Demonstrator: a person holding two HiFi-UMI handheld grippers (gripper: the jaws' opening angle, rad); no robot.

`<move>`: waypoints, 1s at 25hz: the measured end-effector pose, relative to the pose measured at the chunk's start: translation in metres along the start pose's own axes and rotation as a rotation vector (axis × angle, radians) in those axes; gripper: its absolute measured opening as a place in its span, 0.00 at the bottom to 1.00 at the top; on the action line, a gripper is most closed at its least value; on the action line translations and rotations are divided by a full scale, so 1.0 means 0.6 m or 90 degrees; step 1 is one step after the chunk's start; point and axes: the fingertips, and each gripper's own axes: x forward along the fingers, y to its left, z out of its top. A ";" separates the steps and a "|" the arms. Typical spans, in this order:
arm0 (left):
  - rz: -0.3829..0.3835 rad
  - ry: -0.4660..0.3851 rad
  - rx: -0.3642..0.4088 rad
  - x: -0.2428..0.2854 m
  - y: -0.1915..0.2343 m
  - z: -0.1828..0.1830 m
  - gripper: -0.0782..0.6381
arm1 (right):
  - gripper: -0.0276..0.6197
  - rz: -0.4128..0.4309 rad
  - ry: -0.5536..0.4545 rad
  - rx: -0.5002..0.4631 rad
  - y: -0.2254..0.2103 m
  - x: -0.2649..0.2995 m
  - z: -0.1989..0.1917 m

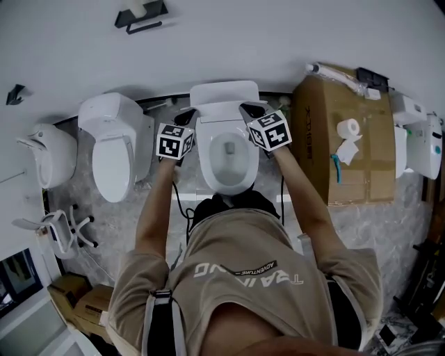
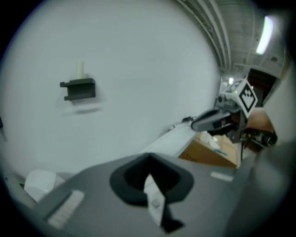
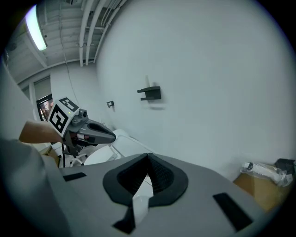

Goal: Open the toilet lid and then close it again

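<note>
The white toilet [image 1: 228,156] stands against the wall just ahead of me, its bowl open to view. Its lid [image 1: 224,103] is raised and leans back toward the wall. My left gripper [image 1: 188,115] holds the lid's left edge and my right gripper [image 1: 253,110] holds its right edge. In the left gripper view a thin white strip of the lid [image 2: 153,194] sits pinched between the dark jaws, and the right gripper [image 2: 213,119] shows beyond it. The right gripper view shows the same: a white lid strip [image 3: 139,206] in the shut jaws, with the left gripper [image 3: 89,132] across from it.
A second white toilet [image 1: 115,149] with its lid down stands to the left, and another white fixture [image 1: 49,154] beyond it. A large cardboard box [image 1: 368,160] carrying a paper roll [image 1: 349,128] is close on the right. A black holder [image 1: 141,15] is mounted on the wall.
</note>
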 end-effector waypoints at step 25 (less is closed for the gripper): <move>-0.011 -0.049 -0.016 0.094 0.105 0.125 0.11 | 0.06 -0.047 0.025 -0.003 -0.097 0.081 0.112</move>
